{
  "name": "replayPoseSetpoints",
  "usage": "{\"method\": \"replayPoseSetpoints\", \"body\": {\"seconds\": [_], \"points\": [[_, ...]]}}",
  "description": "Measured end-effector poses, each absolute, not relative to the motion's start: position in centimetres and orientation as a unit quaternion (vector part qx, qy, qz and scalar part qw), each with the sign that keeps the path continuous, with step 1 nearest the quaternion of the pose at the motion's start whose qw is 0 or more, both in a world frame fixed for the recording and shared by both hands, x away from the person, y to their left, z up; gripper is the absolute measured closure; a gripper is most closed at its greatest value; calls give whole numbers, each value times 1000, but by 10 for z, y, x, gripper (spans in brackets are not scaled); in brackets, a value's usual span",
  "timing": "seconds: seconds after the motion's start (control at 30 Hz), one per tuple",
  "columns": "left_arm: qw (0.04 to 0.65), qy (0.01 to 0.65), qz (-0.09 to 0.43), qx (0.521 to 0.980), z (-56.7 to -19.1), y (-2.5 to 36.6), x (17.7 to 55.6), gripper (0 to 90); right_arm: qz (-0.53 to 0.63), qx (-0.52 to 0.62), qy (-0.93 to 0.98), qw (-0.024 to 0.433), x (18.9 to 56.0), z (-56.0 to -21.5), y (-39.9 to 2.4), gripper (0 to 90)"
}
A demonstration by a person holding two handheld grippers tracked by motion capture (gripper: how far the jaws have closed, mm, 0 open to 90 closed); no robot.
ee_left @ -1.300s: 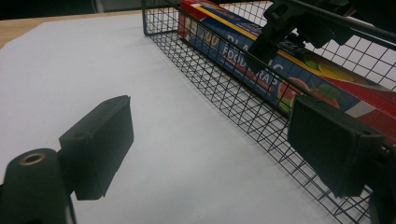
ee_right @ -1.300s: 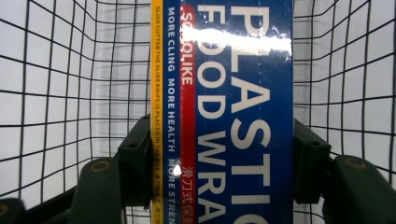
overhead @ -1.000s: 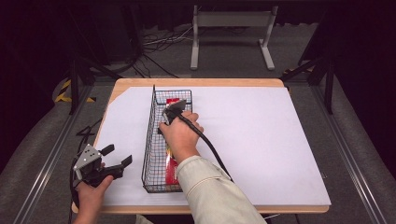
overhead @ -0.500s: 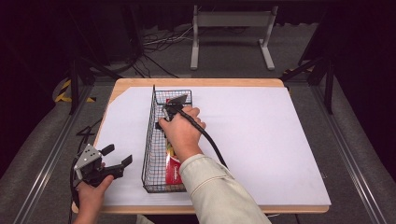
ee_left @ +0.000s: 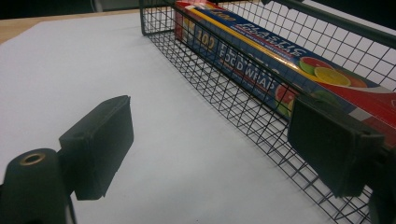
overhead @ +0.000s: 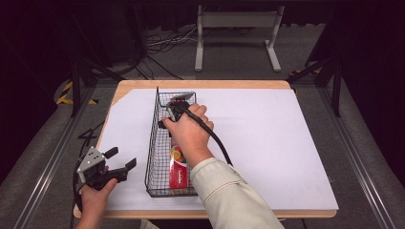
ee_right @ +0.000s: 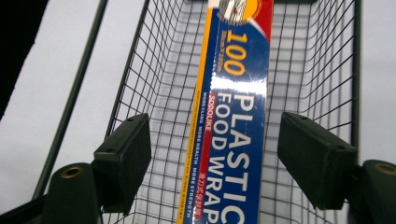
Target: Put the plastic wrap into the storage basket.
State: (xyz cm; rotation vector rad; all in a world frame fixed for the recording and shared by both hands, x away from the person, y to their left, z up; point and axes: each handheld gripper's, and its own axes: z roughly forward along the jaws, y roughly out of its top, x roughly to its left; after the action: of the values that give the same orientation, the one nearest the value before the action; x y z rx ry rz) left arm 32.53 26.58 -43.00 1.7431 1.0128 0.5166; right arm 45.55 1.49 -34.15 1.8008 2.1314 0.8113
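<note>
Between the right tongs (ee_right: 215, 154) – untouched – lies the food-wrap box (ee_right: 231, 116).

- In the high view, the right hand (overhead: 188, 133) covers the middle of the plastic food wrap box (overhead: 177, 169).
- The right gripper view crops the box's lettering at the bottom edge.
- The wire basket (ee_left: 261, 109) partly screens the box label.

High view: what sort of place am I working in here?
Probably a recording studio or lab bench, not a kitchen: dark surroundings, loose cables on the floor, a metal stand behind, and a white-covered table holding one wire basket.
</note>
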Motion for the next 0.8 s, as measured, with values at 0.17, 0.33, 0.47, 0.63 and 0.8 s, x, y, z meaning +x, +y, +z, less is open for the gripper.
{"method": "replayPoseSetpoints", "body": {"seconds": [0.17,0.33,0.47,0.63,0.8], "points": [[506,420,212,722,-430,265,326,153,307,587,738,129,449,-329,7,252],[506,421,212,723,-430,264,327,153,324,577,738,131,444,-322,0,249],[505,420,212,723,-430,264,328,153,340,567,739,127,441,-318,-6,242],[507,422,209,722,-430,266,328,151,359,531,759,115,433,-317,-17,234],[505,422,208,724,-430,266,327,151,380,493,774,116,423,-313,-36,229]]}}
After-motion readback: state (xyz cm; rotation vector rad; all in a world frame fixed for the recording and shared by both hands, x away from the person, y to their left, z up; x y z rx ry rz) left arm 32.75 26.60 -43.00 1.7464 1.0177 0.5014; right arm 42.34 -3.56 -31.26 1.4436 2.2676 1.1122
